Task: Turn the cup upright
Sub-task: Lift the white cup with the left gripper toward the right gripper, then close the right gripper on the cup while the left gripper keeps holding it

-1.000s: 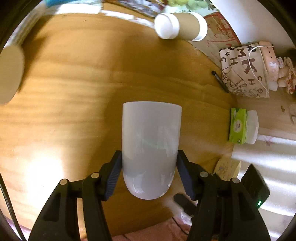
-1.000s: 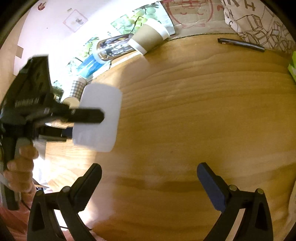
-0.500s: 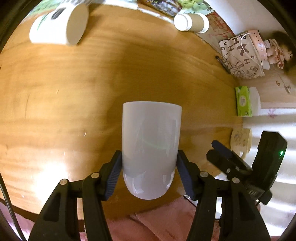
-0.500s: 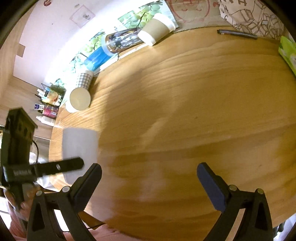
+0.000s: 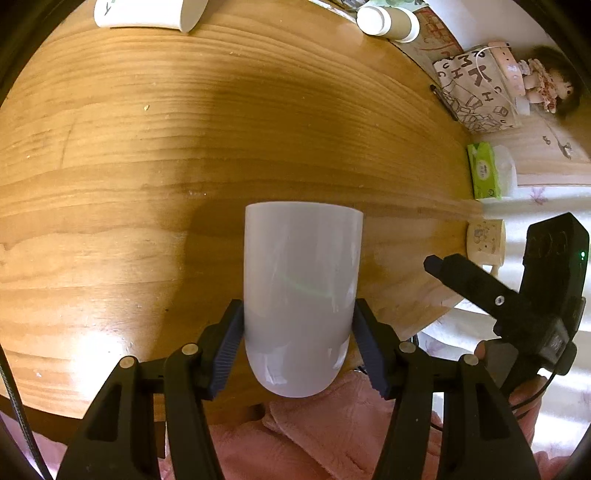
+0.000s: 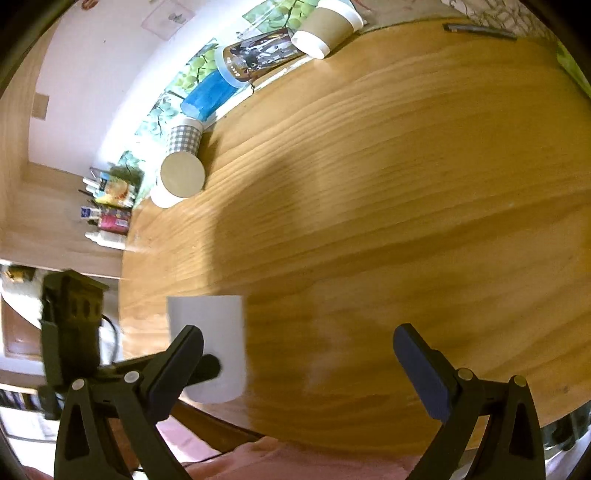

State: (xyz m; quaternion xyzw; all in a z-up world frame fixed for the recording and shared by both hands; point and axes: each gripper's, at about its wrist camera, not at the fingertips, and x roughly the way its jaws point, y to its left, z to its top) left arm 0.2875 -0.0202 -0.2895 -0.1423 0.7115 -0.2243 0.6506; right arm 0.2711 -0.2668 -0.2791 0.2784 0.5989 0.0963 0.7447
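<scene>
A plain white cup (image 5: 301, 291) is clamped between the pads of my left gripper (image 5: 299, 350), held above the wooden table (image 5: 147, 155) near its front edge. Its rounded closed base points toward the camera and its mouth points away. The same cup (image 6: 212, 343) shows in the right wrist view at the lower left, held by the left gripper. My right gripper (image 6: 297, 365) is open and empty, above the table's front edge; it also shows in the left wrist view (image 5: 461, 275) to the right of the cup.
At the table's far side lie a brown paper cup (image 6: 325, 26), a blue cup (image 6: 208, 94), a checked cup (image 6: 183, 162) and a pen (image 6: 480, 29). A white mug (image 5: 147, 14), a patterned bag (image 5: 476, 92) and a green tissue pack (image 5: 484, 171) also show.
My left gripper has pulled back with the cup toward the table's front edge. The right gripper stays open and has also drawn back toward the edge.
</scene>
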